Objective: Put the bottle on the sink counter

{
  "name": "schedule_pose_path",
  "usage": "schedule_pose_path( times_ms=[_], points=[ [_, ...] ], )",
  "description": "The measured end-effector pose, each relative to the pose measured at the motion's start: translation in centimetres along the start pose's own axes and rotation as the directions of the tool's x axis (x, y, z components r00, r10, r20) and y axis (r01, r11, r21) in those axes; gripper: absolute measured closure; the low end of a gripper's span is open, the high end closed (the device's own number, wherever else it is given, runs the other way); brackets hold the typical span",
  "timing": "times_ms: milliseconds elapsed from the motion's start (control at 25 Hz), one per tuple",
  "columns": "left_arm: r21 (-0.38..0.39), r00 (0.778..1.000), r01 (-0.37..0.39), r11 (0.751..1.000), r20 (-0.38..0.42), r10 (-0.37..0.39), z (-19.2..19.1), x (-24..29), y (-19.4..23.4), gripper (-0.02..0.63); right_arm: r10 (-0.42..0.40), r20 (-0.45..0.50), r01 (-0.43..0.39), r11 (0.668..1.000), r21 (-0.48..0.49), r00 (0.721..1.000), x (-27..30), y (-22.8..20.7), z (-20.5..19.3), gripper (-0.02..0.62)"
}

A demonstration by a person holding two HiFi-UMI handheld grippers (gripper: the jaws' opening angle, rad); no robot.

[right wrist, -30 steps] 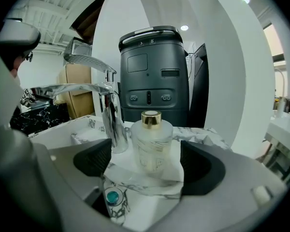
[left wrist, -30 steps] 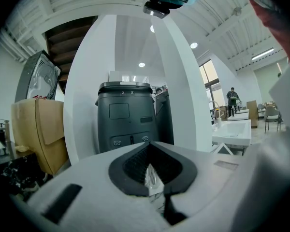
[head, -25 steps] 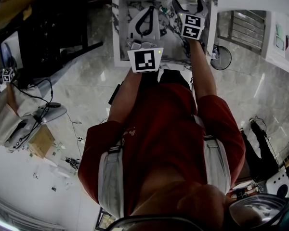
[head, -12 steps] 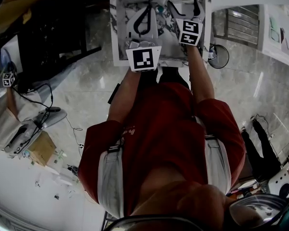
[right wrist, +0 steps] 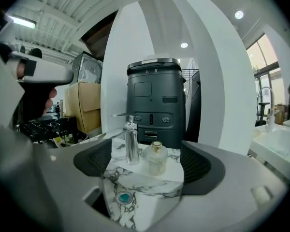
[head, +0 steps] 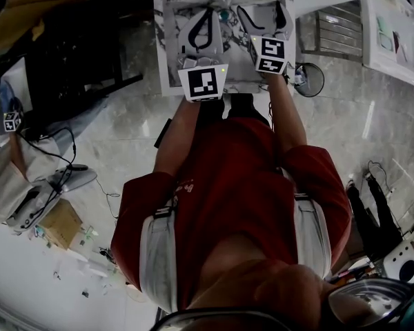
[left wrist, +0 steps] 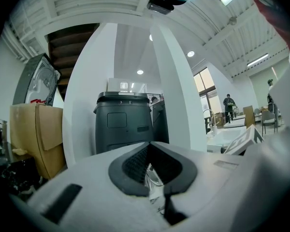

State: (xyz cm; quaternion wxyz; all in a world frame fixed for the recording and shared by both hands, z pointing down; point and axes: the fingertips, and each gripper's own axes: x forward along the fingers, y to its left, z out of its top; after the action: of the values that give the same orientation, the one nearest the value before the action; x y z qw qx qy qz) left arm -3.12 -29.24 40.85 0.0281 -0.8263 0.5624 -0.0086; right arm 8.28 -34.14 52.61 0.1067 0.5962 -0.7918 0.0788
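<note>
Marble-veined, the sink table (right wrist: 152, 185) carries the bottle (right wrist: 156, 157), which stands upright just right of the faucet (right wrist: 131, 146) and clear of either tool. Over the last second the right tool (head: 262, 12) has drawn back from the faucet, jaws wide and empty, so the placing looks done. The left tool (head: 210, 12) hangs short of the faucet, jaws nearly together and gripping nothing.

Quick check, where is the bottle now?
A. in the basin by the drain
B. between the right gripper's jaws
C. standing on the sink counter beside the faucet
C: the bottle stands upright on the sink counter next to the faucet, and the right gripper is open, not gripping it.
</note>
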Motion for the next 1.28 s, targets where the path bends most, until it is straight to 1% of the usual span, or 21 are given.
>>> schedule_pose_path(
  times_ms=[80, 240, 360, 560, 880, 1080, 1280],
  points=[
    [-0.001, 1.0, 0.0, 1.0, 0.002, 0.0, 0.1, -0.2, 0.1, 0.603, 0.012, 0.011, -0.012, 1.0, -0.015, 1.0, -0.5, 0.6, 0.8, 0.16],
    [0.014, 0.999, -0.002, 1.0, -0.034, 0.002, -0.2, -0.8, 0.5, 0.603, 0.032, 0.039, -0.03, 0.999, -0.044, 0.999, -1.9, 1.7, 2.5, 0.16],
    [0.016, 0.999, -0.008, 1.0, -0.032, 0.008, 0.0, -1.1, 0.6, 0.603, 0.032, 0.068, -0.028, 0.998, -0.063, 0.997, -2.9, 2.0, 4.0, 0.16],
    [0.022, 1.0, -0.011, 1.0, -0.02, 0.012, 0.5, -1.4, 0.8, 0.603, 0.03, 0.116, -0.022, 0.997, -0.07, 0.993, -4.6, 2.3, 6.1, 0.16],
    [0.032, 1.0, -0.008, 0.999, -0.001, 0.008, 1.6, -1.7, 0.3, 0.603, 0.036, 0.16, -0.023, 0.996, -0.084, 0.986, -7.0, 2.8, 8.3, 0.16],
    [0.043, 1.0, -0.012, 0.999, 0.025, 0.011, 3.2, -2.0, 0.3, 0.603, 0.038, 0.213, -0.023, 0.997, -0.075, 0.976, -8.4, 3.2, 10.3, 0.163],
    [0.055, 0.999, -0.011, 0.998, 0.046, 0.009, 4.6, -2.1, 0.4, 0.603, 0.053, 0.253, -0.032, 0.996, -0.087, 0.966, -9.1, 3.6, 12.3, 0.172]
  ],
)
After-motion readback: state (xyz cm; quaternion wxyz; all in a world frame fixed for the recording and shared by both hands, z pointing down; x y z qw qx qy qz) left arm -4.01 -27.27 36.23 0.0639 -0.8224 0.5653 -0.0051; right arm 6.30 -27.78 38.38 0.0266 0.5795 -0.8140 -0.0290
